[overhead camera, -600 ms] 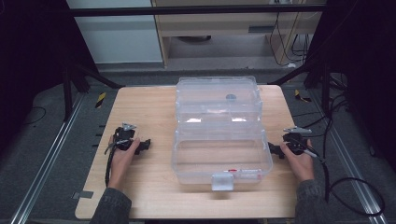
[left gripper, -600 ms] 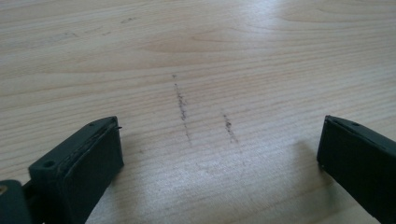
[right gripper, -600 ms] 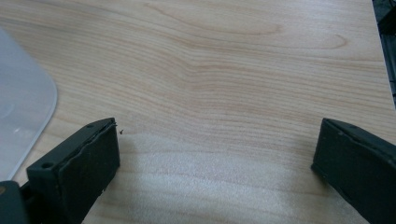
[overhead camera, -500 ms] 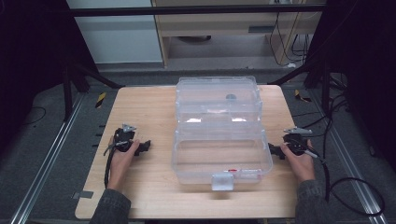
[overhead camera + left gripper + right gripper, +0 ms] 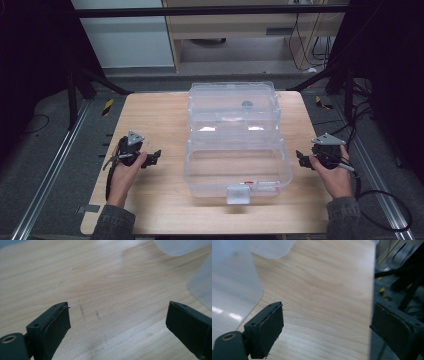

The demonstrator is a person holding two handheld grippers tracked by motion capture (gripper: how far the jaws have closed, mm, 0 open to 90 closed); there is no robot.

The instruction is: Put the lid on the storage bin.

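The left gripper [image 5: 154, 158] sits low over the wooden table [image 5: 155, 115], held in the person's left hand [image 5: 125, 172], with its jaws pointing toward the clear plastic box [image 5: 235, 140] that stands to its right. In the left gripper view its jaws stand wide apart with nothing between them but bare wood, on which a couple of short dark scuff marks [image 5: 81, 308] lie just ahead of the left jaw. The pale, blurred edge of the box [image 5: 201, 287] shows ahead and to the right of the jaws, apart from them.

The box lies between the two grippers, near the middle of the table. It is open: its base is the nearer part, with a white latch [image 5: 238, 194] on the front wall facing the person, and its lid [image 5: 233, 102] is laid back flat beyond it. Taken together, base and lid run lengthwise away from the person, toward the far edge of the table. A small dark round spot [image 5: 246, 104] shows on the lid.

The right gripper [image 5: 301, 158], held in the right hand [image 5: 336, 175], points left toward the side wall of the box and hangs by the table's right edge. In the right gripper view its jaws are likewise spread wide and hold nothing; the box wall [image 5: 234, 282] lies ahead and left of them, and the table's edge and dark floor [image 5: 397, 272] lie to their right.
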